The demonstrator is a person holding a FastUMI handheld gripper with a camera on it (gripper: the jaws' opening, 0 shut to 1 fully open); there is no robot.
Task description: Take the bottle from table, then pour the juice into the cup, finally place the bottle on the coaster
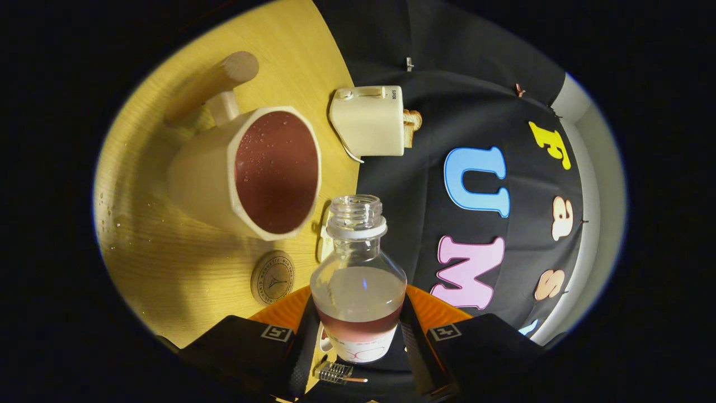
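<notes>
Fingers (pixel 358 336) clamped on the bottle (pixel 358 280), one each side of its lower body. Bottle uncapped, a little reddish juice left near its base. Cup (pixel 263 173) just beyond on the wooden counter (pixel 168 268), full of dark red juice. Round coaster (pixel 273 277) between cup and fingers, bare. Toaster (pixel 369 120) with bread farther back. Droplets on the counter beside the cup.
</notes>
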